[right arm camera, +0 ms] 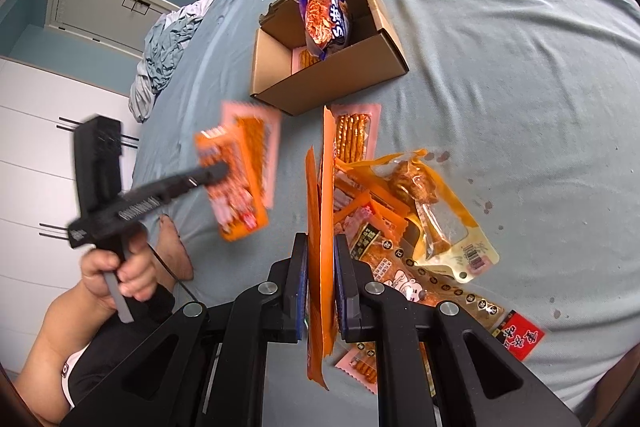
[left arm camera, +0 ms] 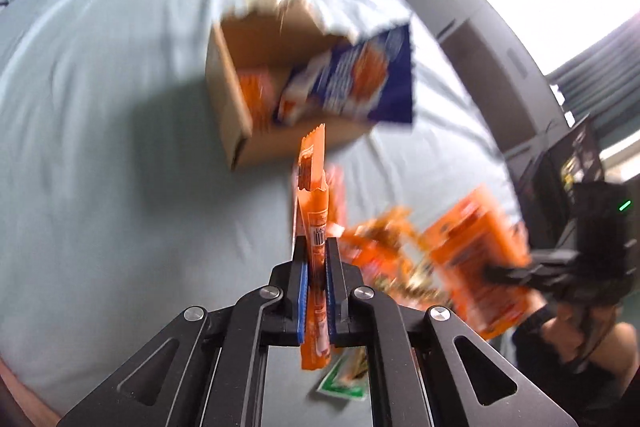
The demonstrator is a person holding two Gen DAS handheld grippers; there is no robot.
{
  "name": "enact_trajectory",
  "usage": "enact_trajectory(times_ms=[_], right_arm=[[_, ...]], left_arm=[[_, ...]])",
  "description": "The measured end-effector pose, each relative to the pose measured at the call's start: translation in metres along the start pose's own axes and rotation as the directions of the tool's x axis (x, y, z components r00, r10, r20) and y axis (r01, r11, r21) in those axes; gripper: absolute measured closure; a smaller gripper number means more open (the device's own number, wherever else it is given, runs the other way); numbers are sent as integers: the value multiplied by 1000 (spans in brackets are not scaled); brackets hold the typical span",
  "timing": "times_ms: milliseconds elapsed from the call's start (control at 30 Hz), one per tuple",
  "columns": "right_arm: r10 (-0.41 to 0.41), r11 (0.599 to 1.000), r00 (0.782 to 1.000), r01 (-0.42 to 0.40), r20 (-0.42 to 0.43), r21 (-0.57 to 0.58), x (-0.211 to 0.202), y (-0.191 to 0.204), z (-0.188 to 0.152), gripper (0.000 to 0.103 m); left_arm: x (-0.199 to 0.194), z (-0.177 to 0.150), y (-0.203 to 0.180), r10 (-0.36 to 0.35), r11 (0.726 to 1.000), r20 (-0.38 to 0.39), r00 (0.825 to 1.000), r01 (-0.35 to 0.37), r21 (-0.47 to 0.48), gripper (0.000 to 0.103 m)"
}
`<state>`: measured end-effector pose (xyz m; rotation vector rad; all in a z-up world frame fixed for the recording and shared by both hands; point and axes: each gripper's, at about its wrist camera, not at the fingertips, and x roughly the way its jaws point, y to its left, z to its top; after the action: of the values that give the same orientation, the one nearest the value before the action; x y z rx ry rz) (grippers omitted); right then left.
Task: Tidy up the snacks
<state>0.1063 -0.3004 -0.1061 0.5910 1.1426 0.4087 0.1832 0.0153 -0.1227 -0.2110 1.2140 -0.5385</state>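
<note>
While one cardboard box [right arm camera: 340,67] rests on the blue sheet [right arm camera: 500,47], one blue bag [right arm camera: 326,11] seen inside, left gripper [left arm camera: 317,259] clamped on orange packets [left arm camera: 314,187], right gripper [right arm camera: 321,259] closed on two orange packets [right arm camera: 322,207], loose pile [right arm camera: 420,227] beside.

Left gripper [left arm camera: 316,255] fingers closed on an orange packet, held edge-on. Right gripper [right arm camera: 320,255] fingers likewise clamped on orange packets. Left hand [right arm camera: 116,275] grips its handle.
</note>
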Motion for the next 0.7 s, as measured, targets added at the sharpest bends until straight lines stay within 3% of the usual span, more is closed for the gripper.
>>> enact_trajectory(times_ms=[133, 367, 500, 600, 633, 667, 700], right_arm=[[2, 1000, 1000, -2, -1, 3, 1, -1, -1, 93], [-21, 1000, 999, 22, -24, 12, 10, -3, -1, 94], [-23, 1000, 1000, 23, -16, 0, 11, 1, 1, 93], [-10, 1000, 1000, 10, -15, -8, 9, 3, 0, 93], [-2, 1000, 1000, 2, -16, -6, 8, 2, 0, 93], [3, 1000, 1000, -3, -17, -4, 7, 1, 0, 94], [7, 1000, 1000, -7, -15, -2, 6, 0, 1, 94]], left_arm=[[-24, 32, -10, 1, 1000, 82, 997, -2, 12, 97], [-1, 102, -37, 128, 989, 149, 981, -137, 52, 97], [15, 125, -41, 233, 966, 223, 947, -252, 63, 95], [32, 133, -32, 295, 950, 207, 933, -309, 39, 89], [38, 134, -26, 309, 948, 185, 933, -317, 13, 78], [41, 134, -21, 322, 946, 161, 933, -325, -11, 61], [41, 133, -17, 337, 941, 155, 929, -337, -32, 54]])
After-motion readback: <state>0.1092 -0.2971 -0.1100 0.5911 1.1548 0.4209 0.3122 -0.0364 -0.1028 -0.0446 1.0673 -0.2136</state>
